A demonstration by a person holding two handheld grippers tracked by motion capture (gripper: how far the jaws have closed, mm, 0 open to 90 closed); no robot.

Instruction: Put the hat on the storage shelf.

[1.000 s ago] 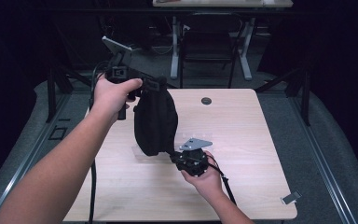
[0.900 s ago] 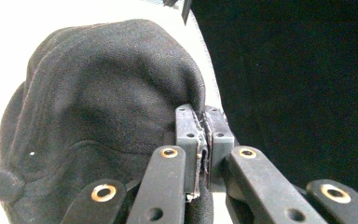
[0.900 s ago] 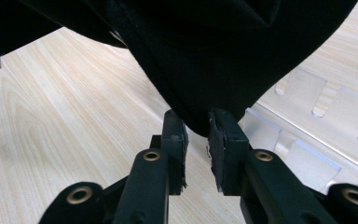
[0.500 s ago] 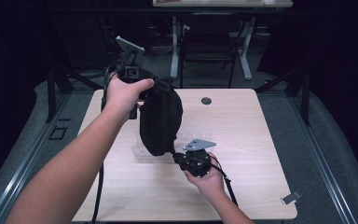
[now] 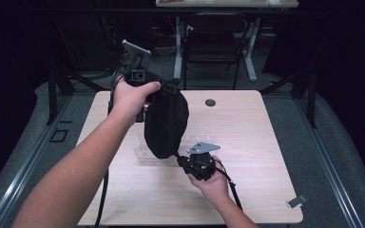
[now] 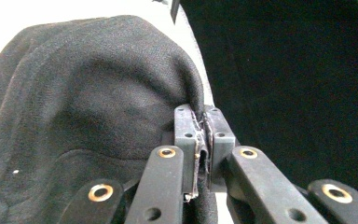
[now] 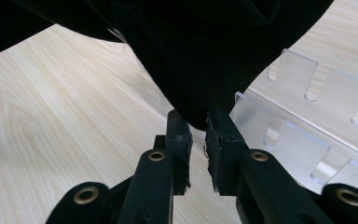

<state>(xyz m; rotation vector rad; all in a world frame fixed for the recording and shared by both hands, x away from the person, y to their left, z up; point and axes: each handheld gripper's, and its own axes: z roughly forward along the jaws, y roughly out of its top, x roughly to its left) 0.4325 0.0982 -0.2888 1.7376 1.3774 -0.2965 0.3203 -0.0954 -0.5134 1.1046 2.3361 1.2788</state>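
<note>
We read no writing anywhere. Our left gripper [image 6: 200, 140], raised, pinched the black cloth [image 5: 166, 121] tight above the table [image 5: 266, 142]; our right gripper [image 7: 196, 140], low, narrowly clasped its bottom tip.

Dim lab; desks [image 5: 228, 4], rails [image 5: 24, 164]

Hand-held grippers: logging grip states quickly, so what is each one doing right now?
Left hand-held gripper: shut on the black fabric garment.
Right hand-held gripper: jaws have just been closing, pinching the garment's lower tip.
</note>
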